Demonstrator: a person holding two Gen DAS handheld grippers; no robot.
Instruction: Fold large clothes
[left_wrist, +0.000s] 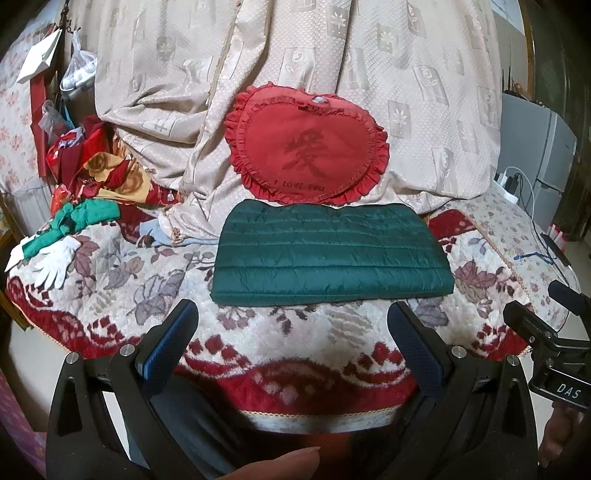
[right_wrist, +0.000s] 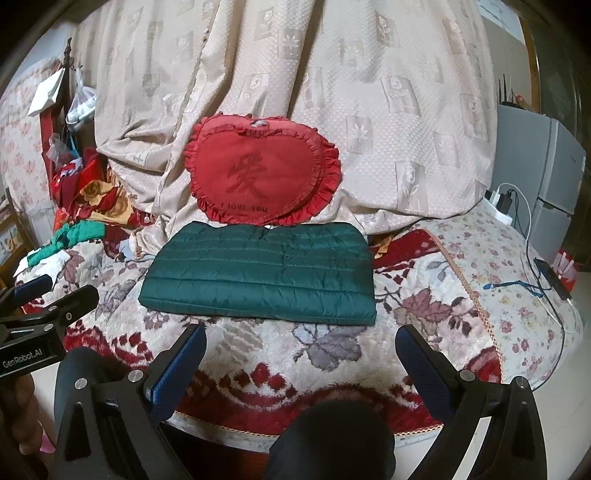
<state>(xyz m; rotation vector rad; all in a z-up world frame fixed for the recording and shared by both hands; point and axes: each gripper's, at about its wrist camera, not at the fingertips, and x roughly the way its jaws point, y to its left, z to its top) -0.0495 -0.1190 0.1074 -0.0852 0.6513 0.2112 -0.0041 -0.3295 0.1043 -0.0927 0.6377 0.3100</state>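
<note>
Left gripper (left_wrist: 291, 317) agape; "GenRobot.AI" casing (right_wrist: 27, 356); cushion (left_wrist: 308, 151) reads "I LOVE YOU".

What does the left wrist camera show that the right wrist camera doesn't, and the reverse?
Only the left wrist view shows the white glove spread flat at the bed's left edge and the right gripper's body at its right border. Only the right wrist view shows the left gripper's body at its left border and a dark rounded shape at the bottom. Both share the folded green jacket lying on the blanket, the red heart pillow behind it, and open, empty jaws.
</note>
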